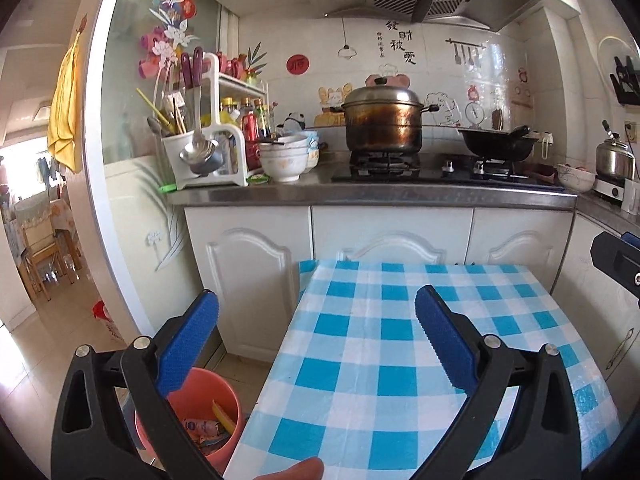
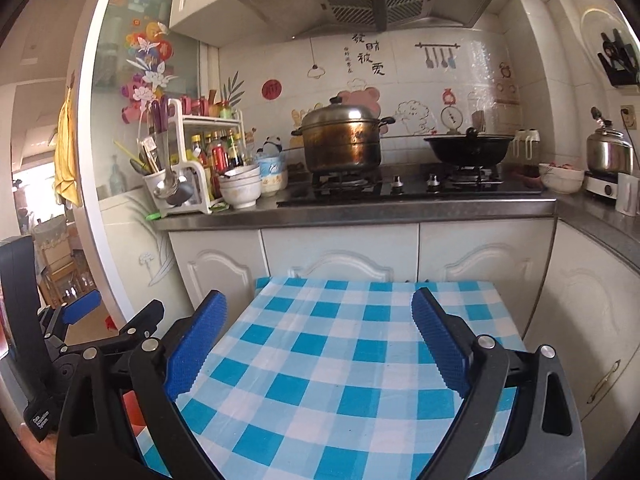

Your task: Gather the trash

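An orange-pink bin (image 1: 230, 404) stands on the floor left of the small table, with wrappers (image 1: 202, 426) lying inside it. The table carries a blue and white checked cloth (image 1: 360, 360), also in the right wrist view (image 2: 332, 380). My left gripper (image 1: 316, 304) is open and empty, held over the table's left edge above the bin. My right gripper (image 2: 320, 308) is open and empty above the cloth. The left gripper also shows at the left of the right wrist view (image 2: 76, 312). The right gripper's body shows at the right edge of the left wrist view (image 1: 618, 256).
Behind the table run white cabinets (image 1: 384, 236) under a steel counter (image 1: 360, 194) with a steamer pot (image 1: 382, 120), a wok (image 1: 496, 144), bowls (image 1: 284, 158), a utensil rack (image 1: 200, 148) and a kettle (image 1: 614, 156). A doorway (image 1: 36, 240) opens at left.
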`<state>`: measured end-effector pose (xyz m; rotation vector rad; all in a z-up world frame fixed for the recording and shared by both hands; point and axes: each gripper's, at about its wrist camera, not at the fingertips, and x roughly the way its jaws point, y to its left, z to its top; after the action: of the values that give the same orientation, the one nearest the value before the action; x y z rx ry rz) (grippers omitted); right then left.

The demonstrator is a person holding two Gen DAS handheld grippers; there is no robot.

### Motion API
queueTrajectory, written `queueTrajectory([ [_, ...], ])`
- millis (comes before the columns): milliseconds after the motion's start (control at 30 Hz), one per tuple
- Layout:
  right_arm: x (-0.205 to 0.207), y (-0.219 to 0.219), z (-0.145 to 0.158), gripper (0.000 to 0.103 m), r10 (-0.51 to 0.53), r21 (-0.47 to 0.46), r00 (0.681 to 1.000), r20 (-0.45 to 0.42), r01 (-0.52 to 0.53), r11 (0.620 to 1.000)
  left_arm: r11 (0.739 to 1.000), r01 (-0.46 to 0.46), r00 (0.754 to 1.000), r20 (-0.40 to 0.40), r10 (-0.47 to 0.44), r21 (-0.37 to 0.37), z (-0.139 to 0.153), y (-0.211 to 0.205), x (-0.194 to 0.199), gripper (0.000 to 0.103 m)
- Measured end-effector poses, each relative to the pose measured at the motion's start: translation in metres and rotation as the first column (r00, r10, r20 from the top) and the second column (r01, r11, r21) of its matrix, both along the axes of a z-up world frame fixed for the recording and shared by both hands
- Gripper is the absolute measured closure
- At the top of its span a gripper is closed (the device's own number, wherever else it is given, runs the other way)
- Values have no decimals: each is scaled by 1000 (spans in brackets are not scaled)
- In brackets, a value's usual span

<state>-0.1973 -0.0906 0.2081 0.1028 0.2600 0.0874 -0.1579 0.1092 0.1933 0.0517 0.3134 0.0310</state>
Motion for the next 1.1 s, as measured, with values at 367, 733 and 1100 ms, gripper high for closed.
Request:
queueTrajectory([
  [367,-64,-37,33,8,-125,10,983,136,125,992,998,69,995,77,-68,-12,37,-43,-37,4],
  [733,-109,-62,46,7,-263,4,935,240,270,963,984,179,975,131,-179,12,55,-82,-69,4],
  [1100,-128,-80,49,7,-330,17,903,276,338,941,973,229,964,136,-230,26,55,-101,-80,4],
])
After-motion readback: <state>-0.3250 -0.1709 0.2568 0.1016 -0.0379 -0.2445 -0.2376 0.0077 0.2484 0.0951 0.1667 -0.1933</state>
